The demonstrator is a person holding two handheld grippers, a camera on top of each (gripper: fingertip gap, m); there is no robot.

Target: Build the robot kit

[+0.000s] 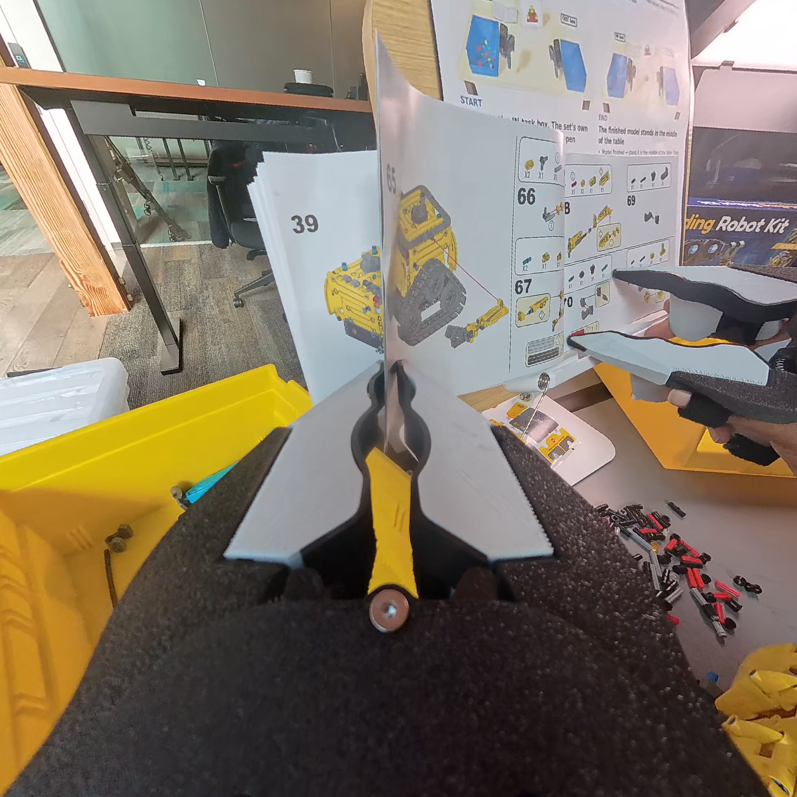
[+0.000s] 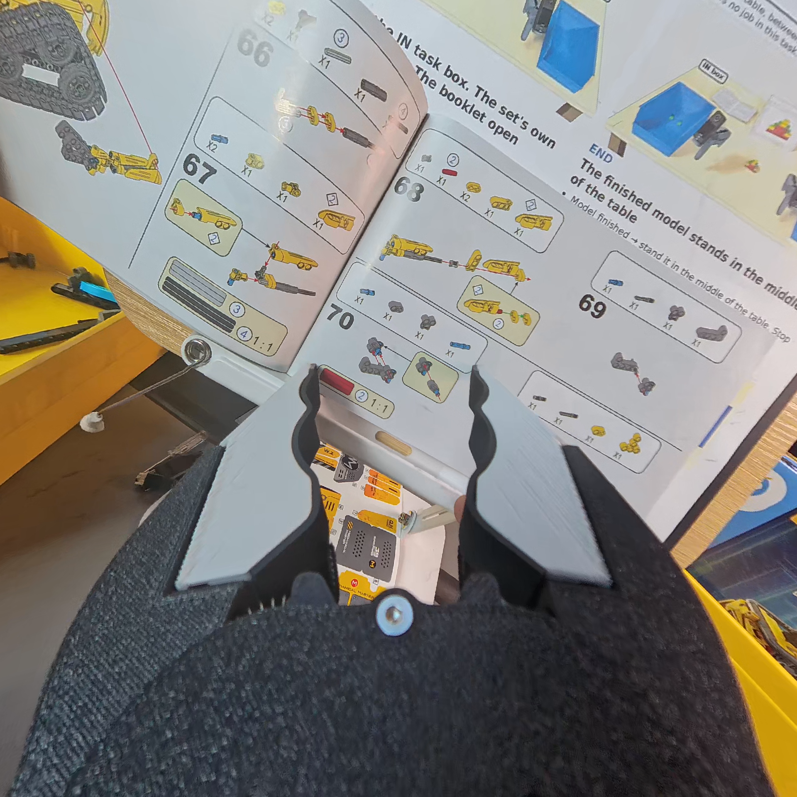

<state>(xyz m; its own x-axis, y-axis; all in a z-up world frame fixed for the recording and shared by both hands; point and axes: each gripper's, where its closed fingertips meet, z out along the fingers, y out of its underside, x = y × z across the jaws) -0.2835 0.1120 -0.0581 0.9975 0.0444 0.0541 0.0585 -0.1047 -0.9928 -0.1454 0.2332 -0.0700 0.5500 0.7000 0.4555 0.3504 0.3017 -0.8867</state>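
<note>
An open instruction booklet (image 2: 302, 215) stands on a white holder (image 2: 379, 435) on the table. My left gripper (image 1: 390, 366) is shut on the lower edge of one booklet page (image 1: 453, 241), which stands edge-on and curls to the right. More pages (image 1: 319, 258) lie behind it on the left. My right gripper (image 2: 393, 375) is open and empty, its fingertips just in front of the bottom of the right-hand page. It also shows in the left wrist view (image 1: 593, 306), held by a hand, tips close to that page.
A printed poster (image 1: 560, 64) stands behind the booklet. A sticker sheet (image 2: 366, 539) lies under the holder. A yellow bin (image 1: 129, 431) is at the left. Black and red pins (image 1: 681, 556) and yellow parts (image 1: 767, 711) lie at the right. The kit box (image 1: 742, 207) is at the far right.
</note>
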